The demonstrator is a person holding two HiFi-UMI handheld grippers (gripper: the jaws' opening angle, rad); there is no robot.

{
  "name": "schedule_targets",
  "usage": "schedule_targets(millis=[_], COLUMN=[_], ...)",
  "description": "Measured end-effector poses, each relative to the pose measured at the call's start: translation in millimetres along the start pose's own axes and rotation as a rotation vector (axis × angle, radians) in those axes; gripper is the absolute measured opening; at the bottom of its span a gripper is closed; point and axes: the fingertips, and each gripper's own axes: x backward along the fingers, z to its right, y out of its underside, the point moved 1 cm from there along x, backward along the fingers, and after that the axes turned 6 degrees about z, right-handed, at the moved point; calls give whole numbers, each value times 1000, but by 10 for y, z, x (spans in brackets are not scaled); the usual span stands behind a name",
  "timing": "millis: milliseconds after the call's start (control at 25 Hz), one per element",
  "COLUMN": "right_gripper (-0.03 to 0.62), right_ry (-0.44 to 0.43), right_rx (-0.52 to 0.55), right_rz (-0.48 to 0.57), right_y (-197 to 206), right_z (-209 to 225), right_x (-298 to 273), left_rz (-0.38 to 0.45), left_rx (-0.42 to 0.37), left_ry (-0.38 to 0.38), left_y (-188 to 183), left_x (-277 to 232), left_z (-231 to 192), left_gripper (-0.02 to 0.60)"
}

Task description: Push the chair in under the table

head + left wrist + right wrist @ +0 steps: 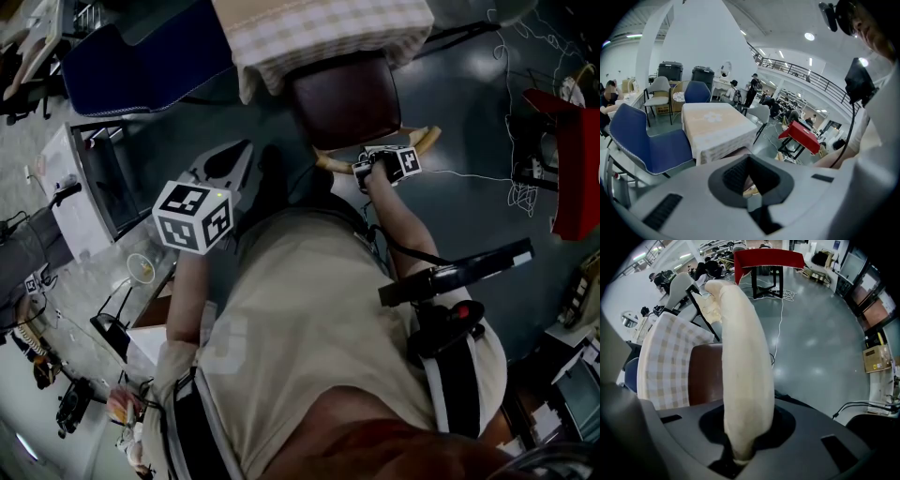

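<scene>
The chair (342, 98) stands with its brown seat pointing at the bench (309, 33). The far edge of the seat is already tucked under the overhang of the checked cloth, while most of the seat and the backrest remain out on the grey floor (469, 216), close in front of us. Its pale wooden top rail (740, 357) curves across the back.

We judge the frame to be stiff and fairly light, so a push on the rail should carry straight through to the legs. The floor looks smooth, and we expect the chair to slide rather than tip, provided the push stays low and level. The rail is rounded and smooth, so a grip there could slide sideways along it. Holding near the middle of the rail seems best, because a push from one end would likely swing the chair off line.

Our right gripper (380, 167) points down and is clamped on that rail about midway along it, with the wood running up between its jaws. Our left gripper (230, 159) is clenched on nothing and hangs off to the side, apart from the chair.

Farther out, a blue chair (131, 66) sits beside the bench on the left, and a red table (768, 258) stands well apart on the right.
</scene>
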Motion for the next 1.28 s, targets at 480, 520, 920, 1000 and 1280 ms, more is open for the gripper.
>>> schedule_targets(millis=[480, 520, 920, 1000, 1280], right_gripper=[66, 66, 66, 65, 63], right_ry=[5, 6, -3, 4, 16], right_rx=[-4, -3, 11, 15, 4], right_rz=[-8, -8, 12, 33, 31], right_y=[31, 30, -67, -109, -56], right_z=[-58, -58, -142, -127, -164], right_x=[23, 15, -60, -53, 24], left_rz=[4, 3, -5, -3, 0], left_rx=[8, 7, 6, 9, 7], left_ry=[-11, -10, -19, -25, -31], left_y=[-7, -4, 35, 33, 23], left_x=[23, 15, 30, 49, 57], left_z=[-56, -52, -28, -31, -35], left_gripper=[6, 6, 6, 6, 6])
